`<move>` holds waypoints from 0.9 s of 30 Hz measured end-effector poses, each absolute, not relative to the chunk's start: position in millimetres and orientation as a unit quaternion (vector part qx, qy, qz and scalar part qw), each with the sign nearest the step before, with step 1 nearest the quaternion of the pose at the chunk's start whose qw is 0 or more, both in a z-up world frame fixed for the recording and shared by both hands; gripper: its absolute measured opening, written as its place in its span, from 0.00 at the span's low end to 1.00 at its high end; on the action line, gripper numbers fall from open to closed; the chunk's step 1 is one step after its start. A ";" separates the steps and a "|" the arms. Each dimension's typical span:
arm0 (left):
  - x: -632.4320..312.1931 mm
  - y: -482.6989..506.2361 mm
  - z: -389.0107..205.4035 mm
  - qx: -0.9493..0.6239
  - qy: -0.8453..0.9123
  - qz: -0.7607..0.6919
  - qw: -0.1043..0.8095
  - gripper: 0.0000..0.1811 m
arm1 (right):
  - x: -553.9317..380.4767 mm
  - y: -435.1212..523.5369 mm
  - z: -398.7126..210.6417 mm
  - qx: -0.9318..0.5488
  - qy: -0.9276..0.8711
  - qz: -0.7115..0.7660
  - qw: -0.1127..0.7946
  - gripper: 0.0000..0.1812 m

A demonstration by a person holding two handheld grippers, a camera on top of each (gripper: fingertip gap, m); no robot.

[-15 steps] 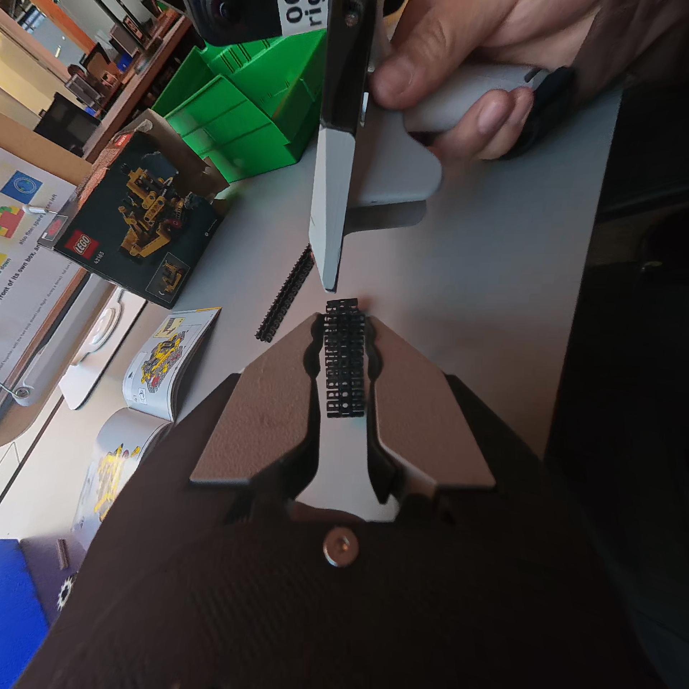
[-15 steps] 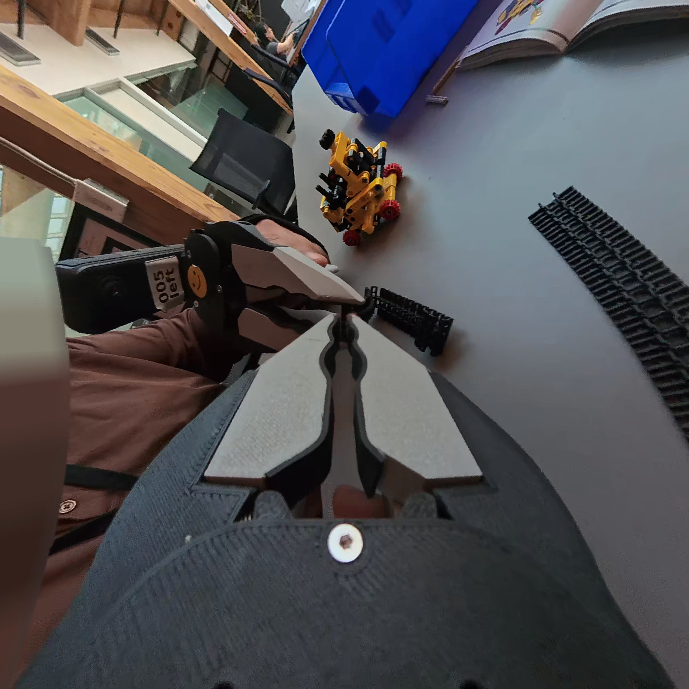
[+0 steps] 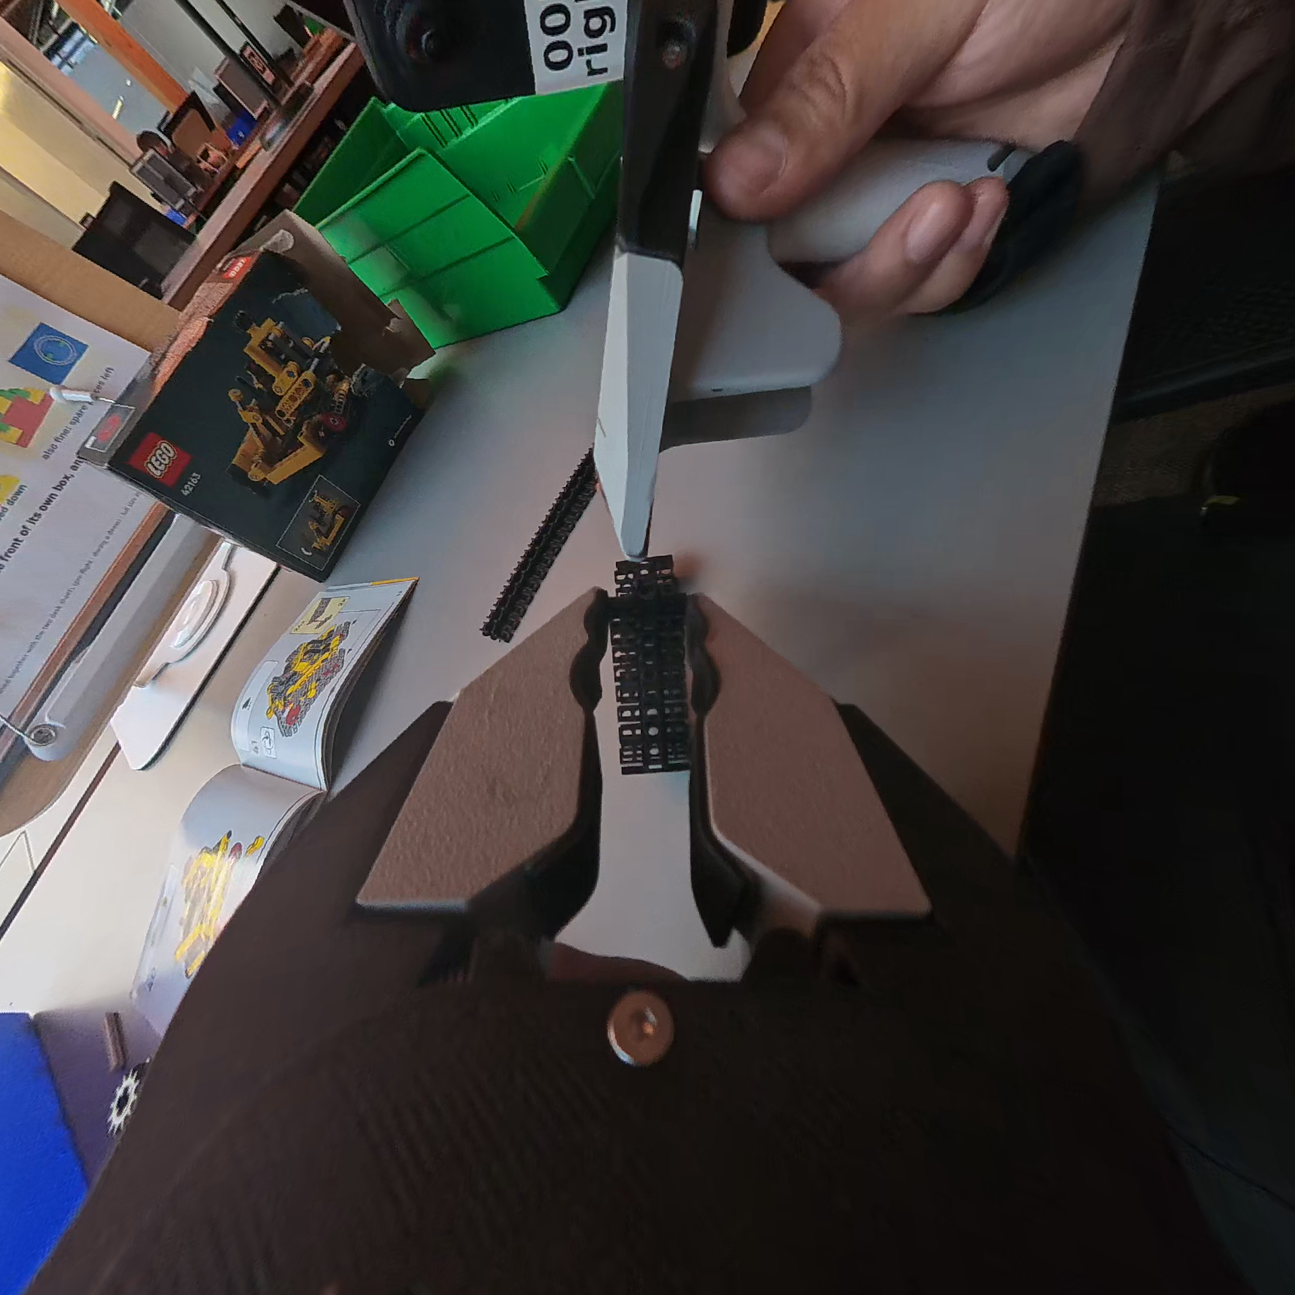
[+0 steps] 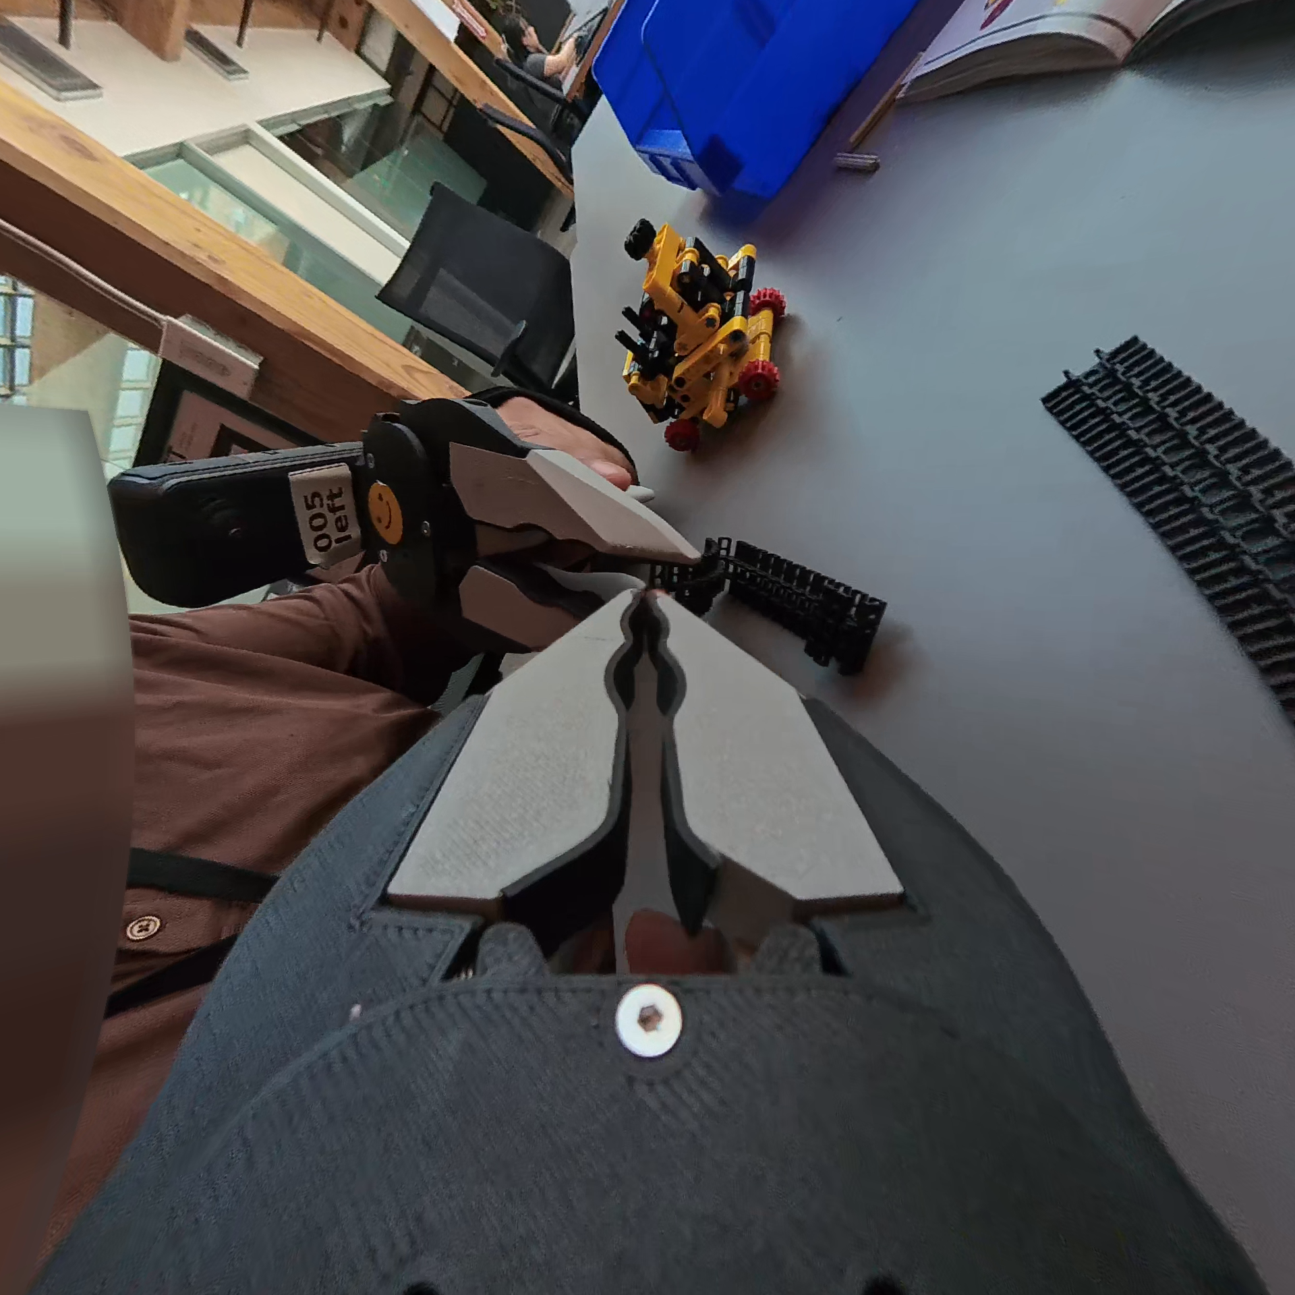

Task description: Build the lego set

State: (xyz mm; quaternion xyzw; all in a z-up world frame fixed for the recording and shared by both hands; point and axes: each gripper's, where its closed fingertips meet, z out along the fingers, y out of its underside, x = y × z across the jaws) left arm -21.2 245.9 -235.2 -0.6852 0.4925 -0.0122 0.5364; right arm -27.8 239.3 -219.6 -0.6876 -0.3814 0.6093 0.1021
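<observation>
The left gripper (image 3: 648,603) has its fingers clamped on a short black track strip (image 3: 650,690) lying on the counter (image 3: 911,560). The right gripper (image 4: 645,594), fingers together and empty, touches the strip's end. Judging by this, track assembly is in hand; next comes pressing that end link home.

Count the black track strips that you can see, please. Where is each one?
2. The short track strip sits between the left gripper fingers. The long track strip lies on the table beyond. Others may be hidden.

On the table (image 4: 1016,876), the bulldozer model (image 4: 694,336) stands between the bin (image 4: 736,84) and the short track piece (image 4: 792,603).
</observation>
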 end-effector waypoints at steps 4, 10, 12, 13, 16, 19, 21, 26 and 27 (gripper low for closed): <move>-20.5 246.0 -233.2 -0.679 0.493 -0.010 0.544 0.10 | -28.1 240.0 -224.4 -0.696 -0.391 0.592 0.111 0.00; -11.6 225.5 -210.8 -0.606 0.512 -0.048 0.607 0.10 | -22.7 245.9 -208.8 -0.679 -0.422 0.571 0.185 0.04; -22.2 231.6 -211.1 -0.637 0.486 -0.061 0.596 0.10 | -18.1 255.0 -209.2 -0.687 -0.429 0.546 0.216 0.05; -29.0 237.3 -211.8 -0.661 0.464 -0.071 0.586 0.10 | -15.8 259.6 -211.6 -0.693 -0.434 0.530 0.226 0.05; -41.9 249.7 -218.2 -0.730 0.401 -0.135 0.537 0.10 | -7.6 274.8 -227.3 -0.722 -0.442 0.475 0.240 0.06; -46.9 256.8 -218.7 -0.757 0.354 -0.203 0.510 0.10 | -2.0 282.7 -237.9 -0.739 -0.439 0.453 0.238 0.06; -49.2 260.3 -218.1 -0.765 0.332 -0.234 0.499 0.10 | -0.7 283.8 -240.5 -0.742 -0.435 0.455 0.229 0.07; -52.4 266.9 -219.1 -0.775 0.310 -0.251 0.490 0.10 | 6.6 295.5 -253.6 -0.765 -0.425 0.430 0.223 0.07; -52.7 267.8 -220.2 -0.779 0.307 -0.252 0.486 0.10 | 8.2 297.1 -256.4 -0.770 -0.422 0.425 0.219 0.07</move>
